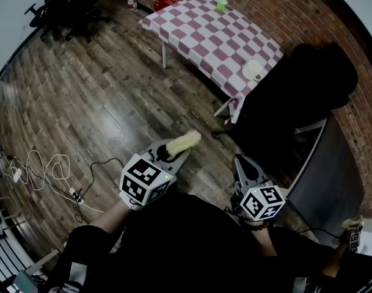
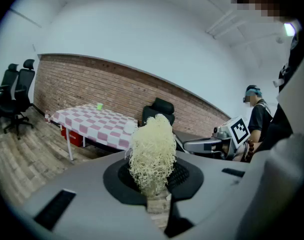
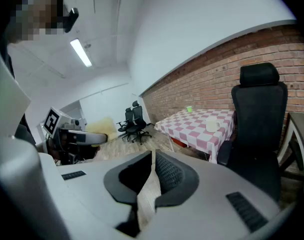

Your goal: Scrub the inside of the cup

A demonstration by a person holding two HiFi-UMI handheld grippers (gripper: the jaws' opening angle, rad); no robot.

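White cup [image 1: 253,70] stands upright near the edge of checkered table [image 1: 198,32], well apart from the scrubber. Pale yellow stringy scrubber [image 1: 184,141] clamped in left gripper [image 1: 171,154], sticking out past the jaws.

Office room: brick wall [image 2: 92,84], swivel chairs [image 2: 13,90], checkered table [image 2: 87,120]

A table [image 1: 204,35] with a pink and white checked cloth stands by a brick wall [image 1: 308,17]. A little green pot [image 1: 222,4] sits at its far end. A red box [image 1: 166,2] lies on the floor [image 1: 94,96] just past the table. A big black chair [image 1: 295,96] stands near the table's close end. More black chairs [image 1: 69,5] stand far off. White cables [image 1: 42,166] curl over the wood floor. A long light [image 3: 81,52] shines on the ceiling.
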